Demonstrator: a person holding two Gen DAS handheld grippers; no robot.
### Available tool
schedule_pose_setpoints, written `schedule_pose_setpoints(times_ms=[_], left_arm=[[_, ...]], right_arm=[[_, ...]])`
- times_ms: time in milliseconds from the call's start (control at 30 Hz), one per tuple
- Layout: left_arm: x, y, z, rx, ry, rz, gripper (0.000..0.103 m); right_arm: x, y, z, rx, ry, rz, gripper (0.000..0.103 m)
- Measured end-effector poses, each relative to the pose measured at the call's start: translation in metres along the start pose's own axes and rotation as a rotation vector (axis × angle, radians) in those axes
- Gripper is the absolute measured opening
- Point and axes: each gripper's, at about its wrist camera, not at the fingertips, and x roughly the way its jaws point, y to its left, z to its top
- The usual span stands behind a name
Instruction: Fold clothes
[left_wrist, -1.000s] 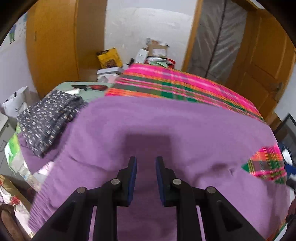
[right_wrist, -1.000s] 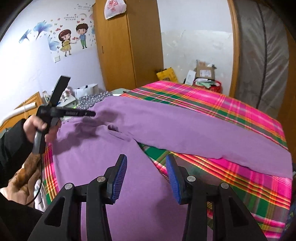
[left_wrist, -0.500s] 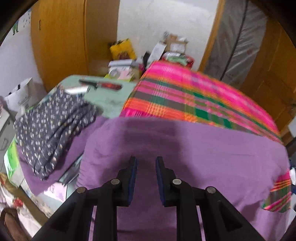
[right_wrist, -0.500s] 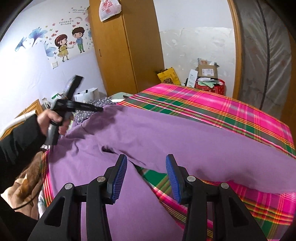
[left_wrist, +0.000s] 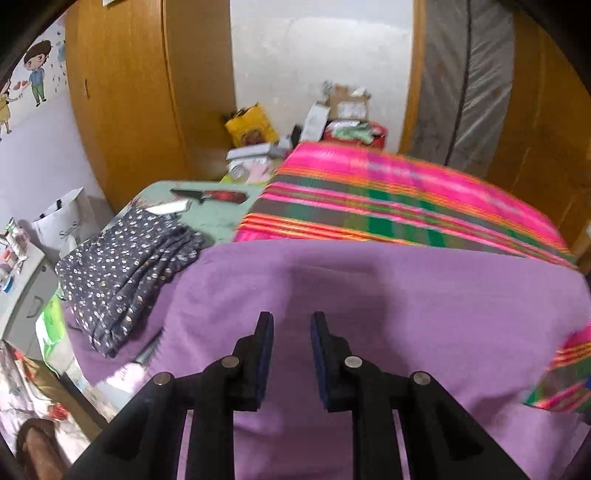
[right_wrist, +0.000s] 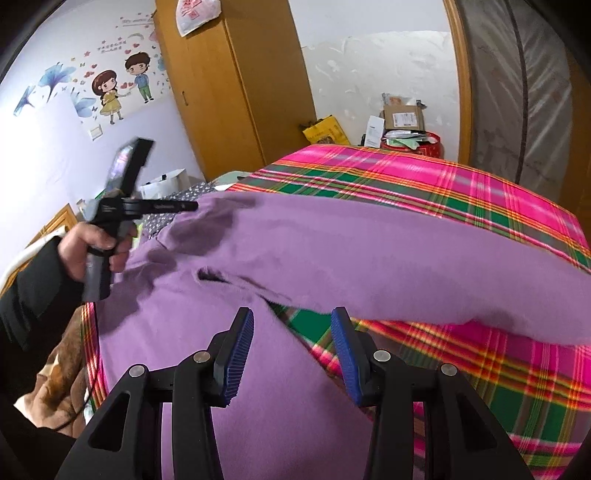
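Purple pants (right_wrist: 369, 258) lie spread on the plaid bed cover (right_wrist: 461, 206), and the right gripper (right_wrist: 291, 347) hangs just above them with its blue fingers (right_wrist: 240, 350) wide apart and nothing between them. The left gripper (left_wrist: 291, 350) hangs over the purple cloth too, its fingers a little apart and empty. Beside the pants sits a dark dotted cloth (left_wrist: 122, 273).

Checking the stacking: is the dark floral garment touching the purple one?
Touching. In the left wrist view the floral garment lies partly on the purple garment.

No text readable — labels too blurred.
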Motion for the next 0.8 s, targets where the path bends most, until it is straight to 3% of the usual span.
schedule_pose_setpoints(times_ms=[200, 433, 700, 800], left_arm=[[-0.033, -0.031, -0.041, 0.002, -0.007, -0.032, 0.021], [-0.03, -0.051, -0.079, 0.028, 0.052, -0.033, 0.021], [-0.017, -0.052, -0.094, 0.031, 0.088, -0.04, 0.021], [-0.024, -0.043, -0.1, 0.005, 0.089, -0.067, 0.021]], right_arm=[[0.003, 0.0, -0.008, 0.011, 0.016, 0.003, 0.045], [0.013, 0.004, -0.023, 0.01, 0.051, -0.032, 0.046], [0.032, -0.007, -0.023, 0.043, 0.117, -0.063, 0.047], [0.034, -0.006, -0.012, 0.058, 0.112, -0.021, 0.047]])
